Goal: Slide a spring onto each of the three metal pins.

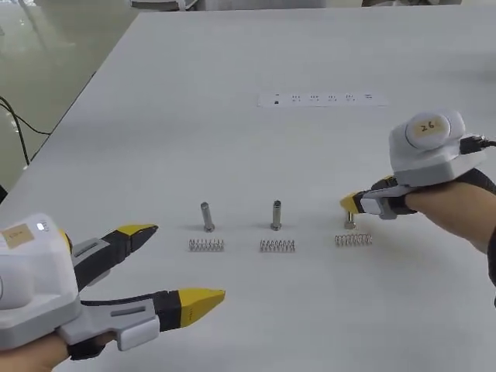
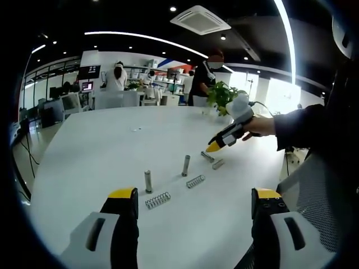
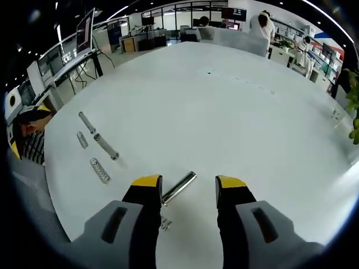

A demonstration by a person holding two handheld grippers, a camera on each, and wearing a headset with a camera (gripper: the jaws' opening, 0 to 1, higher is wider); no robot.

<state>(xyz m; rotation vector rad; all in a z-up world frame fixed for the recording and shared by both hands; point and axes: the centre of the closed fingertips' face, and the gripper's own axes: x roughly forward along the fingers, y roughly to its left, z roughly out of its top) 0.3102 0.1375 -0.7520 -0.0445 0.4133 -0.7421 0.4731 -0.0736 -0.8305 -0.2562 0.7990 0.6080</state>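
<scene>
Tongs come nearest, in the lower left of the head view: the left tongs (image 1: 169, 263) hang open above the worktop (image 1: 232, 139), yellow tips wide apart and holding nothing. Just beyond them, across the lower middle of the frame, three springs lie on their sides in a row, each apart from the others: the left spring (image 1: 206, 245), the middle spring (image 1: 277, 246) and the right spring (image 1: 353, 240). Behind each spring is a metal pin. The left pin (image 1: 207, 216) and the middle pin (image 1: 277, 215) stand upright, near their springs but not touching them. The right pin (image 1: 349, 222) is partly hidden by the right tongs (image 1: 353, 203), which reach in from the right edge with a yellow tip just above it. In the right gripper view those tongs are open. The right pin sits in the gap between the two tips, close to the left-hand tip and clear of the right-hand one; whether it touches, I cannot tell. In the left gripper view this pin shows at a slant under the yellow tip, while the other two stand straight. Farther up the head view, a white strip with small dark marks (image 1: 322, 98) lies flat on the worktop, well apart from the pins.
</scene>
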